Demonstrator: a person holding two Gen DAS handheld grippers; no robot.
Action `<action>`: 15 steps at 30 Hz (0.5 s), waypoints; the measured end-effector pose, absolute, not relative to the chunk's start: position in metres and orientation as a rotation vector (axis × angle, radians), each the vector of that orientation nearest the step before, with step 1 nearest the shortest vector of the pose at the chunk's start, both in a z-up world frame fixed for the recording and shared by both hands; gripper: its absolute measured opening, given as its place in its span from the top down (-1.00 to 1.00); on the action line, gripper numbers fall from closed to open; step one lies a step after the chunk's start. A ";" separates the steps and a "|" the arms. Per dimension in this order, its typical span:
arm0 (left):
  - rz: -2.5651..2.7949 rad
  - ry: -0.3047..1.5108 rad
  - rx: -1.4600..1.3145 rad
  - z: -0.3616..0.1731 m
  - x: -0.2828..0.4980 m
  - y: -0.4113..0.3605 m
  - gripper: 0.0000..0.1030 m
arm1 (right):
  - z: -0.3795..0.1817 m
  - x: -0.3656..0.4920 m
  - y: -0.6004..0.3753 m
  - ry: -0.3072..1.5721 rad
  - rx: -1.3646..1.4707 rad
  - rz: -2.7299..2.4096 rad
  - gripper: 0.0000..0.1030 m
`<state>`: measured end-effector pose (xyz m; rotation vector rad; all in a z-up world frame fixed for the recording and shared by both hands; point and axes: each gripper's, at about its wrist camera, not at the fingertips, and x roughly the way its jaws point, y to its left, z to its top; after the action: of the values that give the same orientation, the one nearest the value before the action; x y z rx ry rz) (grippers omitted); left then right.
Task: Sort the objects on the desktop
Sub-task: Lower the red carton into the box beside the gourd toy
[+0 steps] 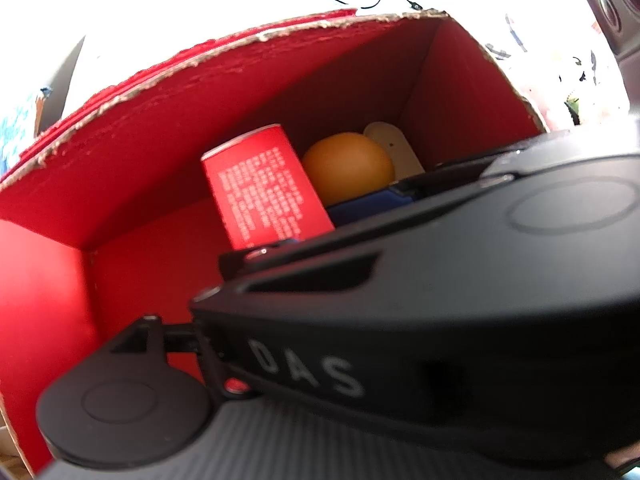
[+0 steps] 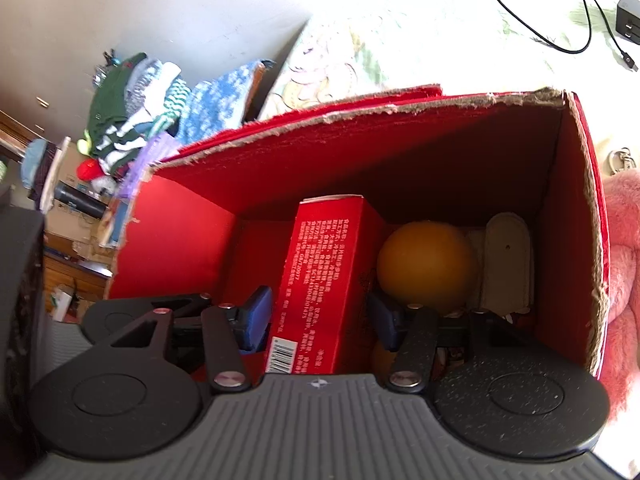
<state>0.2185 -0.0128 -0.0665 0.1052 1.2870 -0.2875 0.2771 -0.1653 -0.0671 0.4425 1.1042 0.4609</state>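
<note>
We find the right gripper spread wide astride the one red carton standing in the red box, its blue pads clear of it; one orange ball sits beside; the left gripper's fingers are hidden, state undetermined

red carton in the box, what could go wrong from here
The red carton stands upright between the right tool's pads, with a gap showing on each side, so it may tip onto the orange ball once the tool withdraws. Lifting out, a pad could also catch the carton's edge. The other black tool crowds the red box, so the two could bump.
</note>
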 end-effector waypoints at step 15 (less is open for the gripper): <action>-0.287 1.231 0.134 -0.053 0.213 -0.006 -0.56 | -0.053 0.268 -0.162 1.044 0.358 0.372 -0.09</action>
<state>0.2125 -0.0057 -0.0530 0.1339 1.2305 -0.2871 0.2683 -0.1624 -0.0527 0.3580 1.0443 0.3715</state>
